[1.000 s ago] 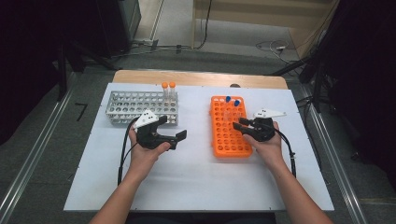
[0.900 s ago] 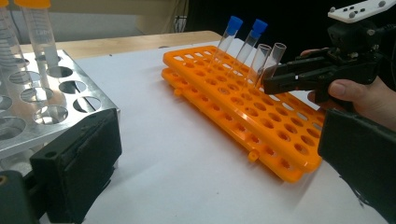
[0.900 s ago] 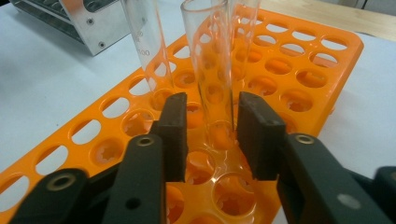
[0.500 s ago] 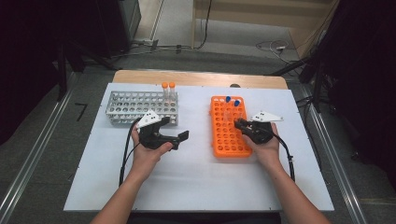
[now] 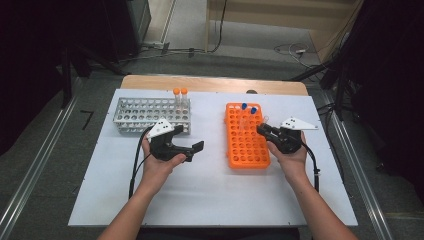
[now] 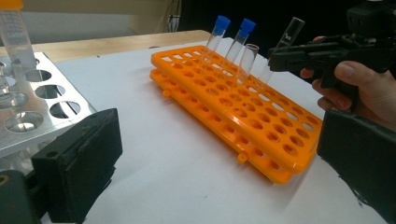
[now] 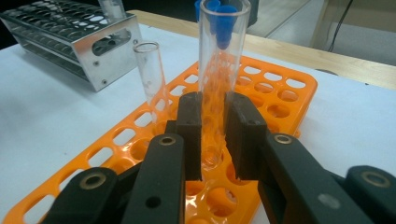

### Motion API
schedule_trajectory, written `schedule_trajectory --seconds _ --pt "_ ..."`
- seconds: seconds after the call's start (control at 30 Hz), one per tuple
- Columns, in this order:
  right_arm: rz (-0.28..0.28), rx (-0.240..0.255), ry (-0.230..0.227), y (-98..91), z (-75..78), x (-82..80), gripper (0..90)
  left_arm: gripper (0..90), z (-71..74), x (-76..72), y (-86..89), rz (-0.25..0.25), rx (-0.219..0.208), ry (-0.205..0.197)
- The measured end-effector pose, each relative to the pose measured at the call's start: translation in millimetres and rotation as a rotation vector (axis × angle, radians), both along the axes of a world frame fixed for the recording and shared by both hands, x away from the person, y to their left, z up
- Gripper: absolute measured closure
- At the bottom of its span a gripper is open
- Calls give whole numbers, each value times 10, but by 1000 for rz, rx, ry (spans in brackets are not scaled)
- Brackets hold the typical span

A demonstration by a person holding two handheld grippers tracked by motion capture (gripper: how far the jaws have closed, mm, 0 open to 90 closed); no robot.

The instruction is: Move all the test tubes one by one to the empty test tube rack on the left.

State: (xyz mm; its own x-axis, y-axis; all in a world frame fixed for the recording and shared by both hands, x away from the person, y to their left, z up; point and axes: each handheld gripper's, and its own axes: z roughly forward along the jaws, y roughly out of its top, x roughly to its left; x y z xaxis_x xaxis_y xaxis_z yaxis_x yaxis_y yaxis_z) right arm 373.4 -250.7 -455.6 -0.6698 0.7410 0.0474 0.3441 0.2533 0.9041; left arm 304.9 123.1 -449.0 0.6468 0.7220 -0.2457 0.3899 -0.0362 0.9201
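Note:
An orange tube rack lies right of centre on the white table. At its far end stand two blue-capped tubes and an uncapped clear tube. My right gripper reaches in from the rack's right side. It is shut on a second uncapped clear tube, which leans with its lower end down at the rack's holes. My left gripper hovers between the two racks, open, with nothing between its wide-set jaws.
A metal rack stands at the back left with two orange-capped tubes at its right end. The white table top stretches toward the person. A wooden strip runs along the far edge.
The right gripper's jaws have drawn together on the clear tube. Both hands stay almost where they were.

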Motion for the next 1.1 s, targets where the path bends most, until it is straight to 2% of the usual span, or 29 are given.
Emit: schedule_trajectory --seconds 0.27,0.5,0.67,0.8,1.0,1.1 --pt "45 20 16 -22 96 -131 740 1 45 -24 -20 0 0 -14" --pt "96 44 36 39 163 -267 740 1 117 -82 -29 -3 -24 -25" --pt "150 35 38 179 181 -363 740 5 180 -124 -63 -10 -49 -35" --pt "196 24 38 312 188 -416 740 20 193 -129 -153 -33 -45 -44" --pt "268 9 56 514 141 -482 740 29 169 -154 -259 -72 -14 -41" --pt "296 3 69 608 124 -525 740 89 176 -166 -264 -108 -23 -44"
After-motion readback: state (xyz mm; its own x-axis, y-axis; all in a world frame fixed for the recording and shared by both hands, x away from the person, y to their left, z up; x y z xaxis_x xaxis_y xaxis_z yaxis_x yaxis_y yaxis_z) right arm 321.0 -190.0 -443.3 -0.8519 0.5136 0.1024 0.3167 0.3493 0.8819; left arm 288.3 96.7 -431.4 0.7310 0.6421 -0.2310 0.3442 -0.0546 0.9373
